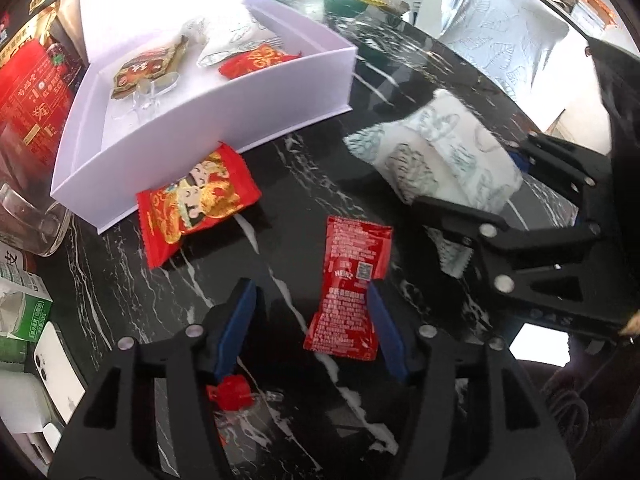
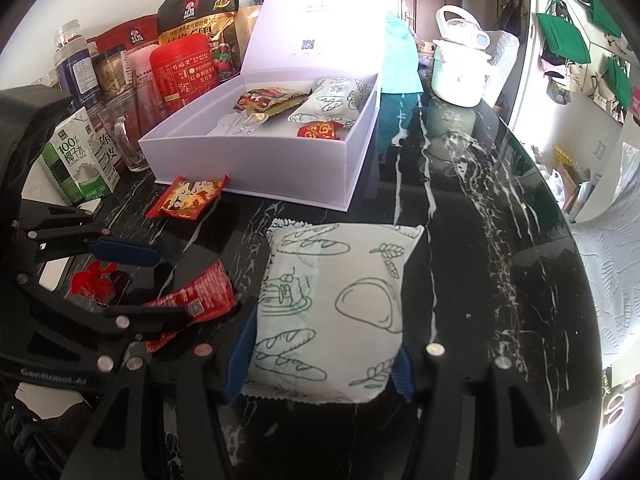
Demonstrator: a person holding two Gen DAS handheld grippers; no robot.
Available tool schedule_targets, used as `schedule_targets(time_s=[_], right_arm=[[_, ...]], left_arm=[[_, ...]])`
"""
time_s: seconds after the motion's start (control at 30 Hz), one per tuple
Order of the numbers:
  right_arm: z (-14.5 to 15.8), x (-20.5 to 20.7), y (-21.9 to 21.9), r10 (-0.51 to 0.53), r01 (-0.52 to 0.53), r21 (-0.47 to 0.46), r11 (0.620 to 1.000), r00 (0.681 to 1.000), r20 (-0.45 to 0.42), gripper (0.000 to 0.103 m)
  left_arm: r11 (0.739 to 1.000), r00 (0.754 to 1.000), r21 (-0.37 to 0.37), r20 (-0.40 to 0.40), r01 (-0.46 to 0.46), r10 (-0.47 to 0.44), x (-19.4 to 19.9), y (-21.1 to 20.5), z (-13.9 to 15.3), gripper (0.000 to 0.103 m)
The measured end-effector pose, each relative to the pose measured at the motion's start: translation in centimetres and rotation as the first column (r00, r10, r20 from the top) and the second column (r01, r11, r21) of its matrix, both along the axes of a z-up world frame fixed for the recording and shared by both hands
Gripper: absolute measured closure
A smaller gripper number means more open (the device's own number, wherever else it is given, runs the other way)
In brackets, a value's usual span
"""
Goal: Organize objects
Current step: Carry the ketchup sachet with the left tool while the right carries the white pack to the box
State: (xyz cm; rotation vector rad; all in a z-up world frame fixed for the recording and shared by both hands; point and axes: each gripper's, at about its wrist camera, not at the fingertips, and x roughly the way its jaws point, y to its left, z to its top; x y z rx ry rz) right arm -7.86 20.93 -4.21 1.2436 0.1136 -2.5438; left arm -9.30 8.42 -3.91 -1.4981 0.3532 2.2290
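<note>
My left gripper [image 1: 312,328] is open over the black marble table, its blue pads on either side of a red Heinz sauce packet [image 1: 346,288] that lies flat between them. My right gripper [image 2: 320,354] is shut on a white bread-print snack bag [image 2: 332,312], which also shows in the left wrist view [image 1: 436,160]. A red cartoon snack packet [image 1: 196,204] lies against the front wall of the open white box [image 1: 256,108]. The box holds several packets, among them a brown one [image 1: 146,68] and a red one [image 1: 256,60].
Cartons, jars and bags [image 2: 120,68] crowd the table's left side beside a glass mug [image 1: 36,220] and a white phone [image 1: 56,364]. A small red-capped item [image 1: 232,392] lies under my left gripper. A white pot [image 2: 460,68] stands at the far end.
</note>
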Motion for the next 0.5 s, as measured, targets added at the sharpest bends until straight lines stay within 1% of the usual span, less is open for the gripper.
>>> schedule_targets(time_s=[0.2, 0.33, 0.4, 0.43, 0.5], right_arm=[[-0.1, -0.1, -0.1, 0.001, -0.001, 0.016, 1.000, 1.000, -0.001, 0.039], [-0.1, -0.1, 0.1, -0.004, 0.004, 0.005, 1.000, 1.000, 0.005, 0.036], [-0.2, -0.1, 0.2, -0.007, 0.007, -0.002, 1.000, 1.000, 0.008, 0.036], [-0.2, -0.1, 0.3, -0.007, 0.007, -0.003, 1.000, 1.000, 0.008, 0.036], [-0.2, -0.1, 0.3, -0.006, 0.006, 0.000, 1.000, 1.000, 0.007, 0.036]], left_arm=[[0.999, 0.999, 0.010, 0.011, 0.048, -0.048, 0.4, 1.2, 0.0, 0.046], [0.997, 0.998, 0.048, 0.021, 0.066, -0.067, 0.4, 1.5, 0.5, 0.046], [0.994, 0.995, 0.070, 0.042, 0.084, -0.087, 0.5, 2.0, 0.4, 0.044], [0.994, 0.995, 0.064, 0.048, 0.087, -0.090, 0.6, 2.2, 0.3, 0.043], [0.996, 0.995, 0.018, 0.042, 0.087, -0.088, 0.7, 2.9, -0.2, 0.043]])
